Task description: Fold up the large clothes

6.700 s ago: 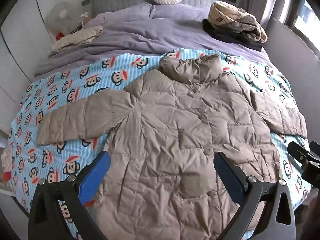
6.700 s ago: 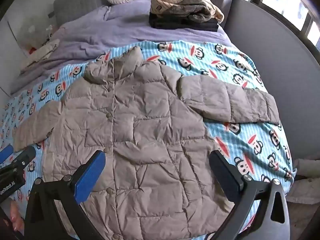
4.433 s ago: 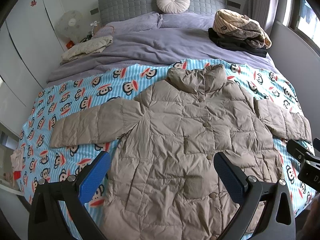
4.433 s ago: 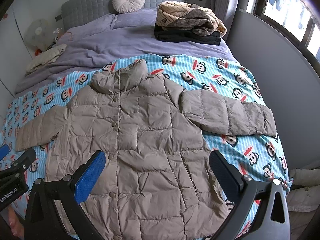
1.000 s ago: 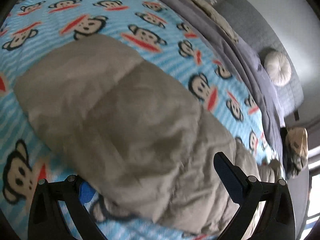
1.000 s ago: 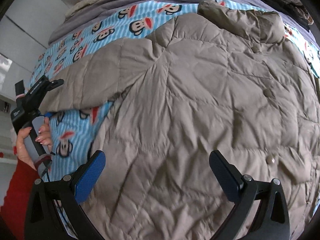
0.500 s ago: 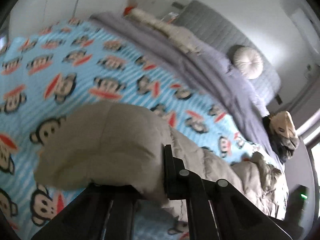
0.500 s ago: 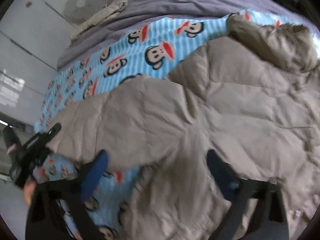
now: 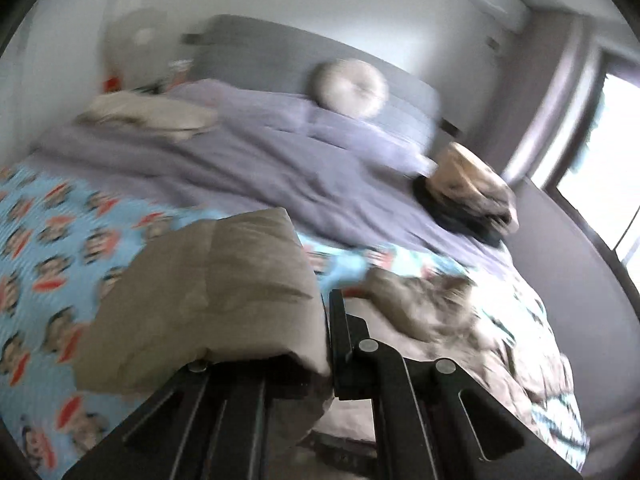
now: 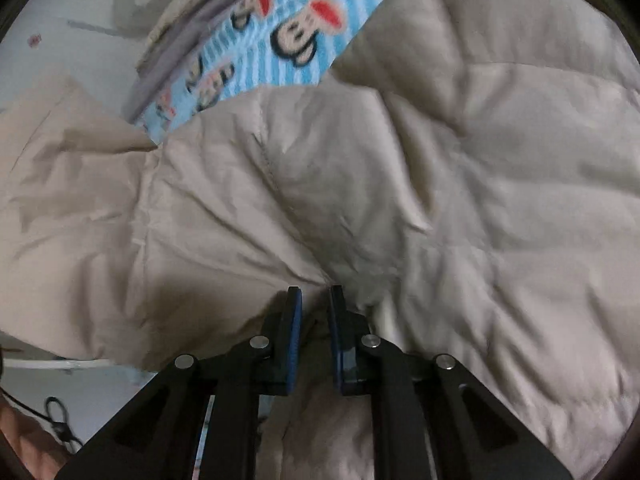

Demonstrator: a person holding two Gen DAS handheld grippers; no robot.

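A beige quilted puffer jacket (image 10: 400,184) lies on the blue monkey-print blanket (image 9: 48,248). My left gripper (image 9: 320,320) is shut on the jacket's left sleeve cuff (image 9: 216,288) and holds it lifted off the blanket; the left finger is hidden behind the cloth. The jacket's collar and body (image 9: 432,308) lie to the right. My right gripper (image 10: 314,300) is shut on a pinch of the jacket near where the left sleeve (image 10: 80,208) joins the body, at the side edge.
A purple duvet (image 9: 248,160) covers the far half of the bed, with a round cushion (image 9: 348,88) at the grey headboard. A pile of folded clothes (image 9: 468,196) sits at the far right. A window (image 9: 600,168) is on the right wall.
My left gripper has lifted the sleeve cuff higher and swung it right. My right gripper went from open above the armpit area to shut on the jacket fabric.
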